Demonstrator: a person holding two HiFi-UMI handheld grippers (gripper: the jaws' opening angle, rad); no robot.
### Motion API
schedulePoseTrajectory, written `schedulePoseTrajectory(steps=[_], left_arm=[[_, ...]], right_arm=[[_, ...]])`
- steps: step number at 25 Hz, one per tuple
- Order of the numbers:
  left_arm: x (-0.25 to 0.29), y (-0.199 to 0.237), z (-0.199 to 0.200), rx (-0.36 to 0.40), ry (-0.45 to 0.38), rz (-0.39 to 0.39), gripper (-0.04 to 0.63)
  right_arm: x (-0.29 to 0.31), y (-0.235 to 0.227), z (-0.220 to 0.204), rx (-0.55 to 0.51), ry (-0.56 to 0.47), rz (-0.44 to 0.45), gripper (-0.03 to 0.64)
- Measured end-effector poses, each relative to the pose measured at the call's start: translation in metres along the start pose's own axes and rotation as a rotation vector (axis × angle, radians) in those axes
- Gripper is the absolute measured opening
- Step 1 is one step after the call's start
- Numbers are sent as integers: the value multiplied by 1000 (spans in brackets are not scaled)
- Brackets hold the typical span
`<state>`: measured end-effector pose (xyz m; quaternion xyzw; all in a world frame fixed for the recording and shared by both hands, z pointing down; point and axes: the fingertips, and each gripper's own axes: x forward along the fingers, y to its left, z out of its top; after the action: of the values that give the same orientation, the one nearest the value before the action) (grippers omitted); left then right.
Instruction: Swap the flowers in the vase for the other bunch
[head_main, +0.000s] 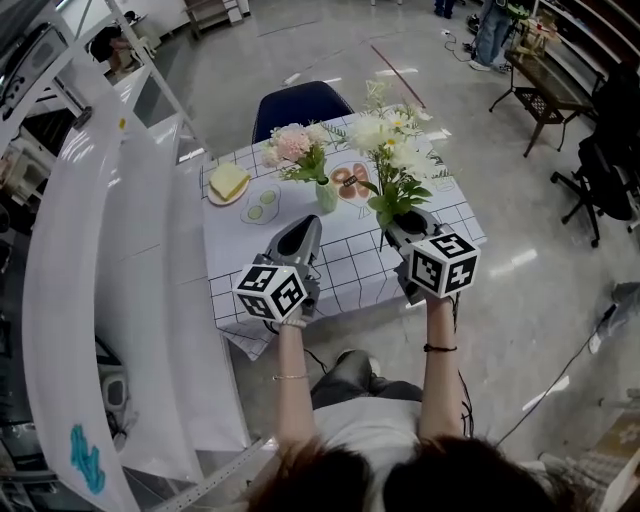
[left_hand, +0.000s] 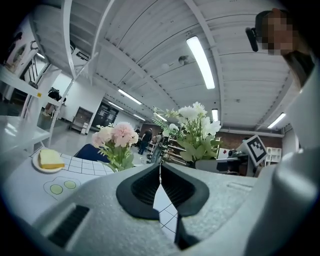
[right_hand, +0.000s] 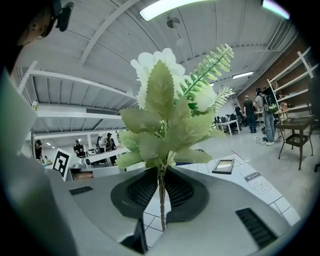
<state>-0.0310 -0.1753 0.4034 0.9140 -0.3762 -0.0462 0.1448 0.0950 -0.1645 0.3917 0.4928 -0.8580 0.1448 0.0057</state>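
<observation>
Now the vase (head_main: 327, 195) stands on the checkered table (head_main: 352, 272) and holds the pink flowers (head_main: 293, 145). Just right of the vase, the right gripper (right_hand: 161, 187) is clenched on the stem of the white bunch (head_main: 395, 150), which stands upright above its jaws. On the person's side of the vase, the left gripper (left_hand: 160, 182) has its jaws pressed together, empty.

Pink bunch (head_main: 293, 145) in green vase (head_main: 327, 197); white bunch (head_main: 396, 145) held upright.

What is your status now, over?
Left gripper shut, empty. Right gripper shut on white bunch. Pink flowers in green vase, not yet removed.
</observation>
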Motion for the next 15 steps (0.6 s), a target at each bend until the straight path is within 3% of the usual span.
schedulePoseTrajectory(steps=[15], left_arm=[[40, 57, -17, -7, 119, 11, 18]], right_arm=[[50, -32, 2, 64, -2, -22, 43]])
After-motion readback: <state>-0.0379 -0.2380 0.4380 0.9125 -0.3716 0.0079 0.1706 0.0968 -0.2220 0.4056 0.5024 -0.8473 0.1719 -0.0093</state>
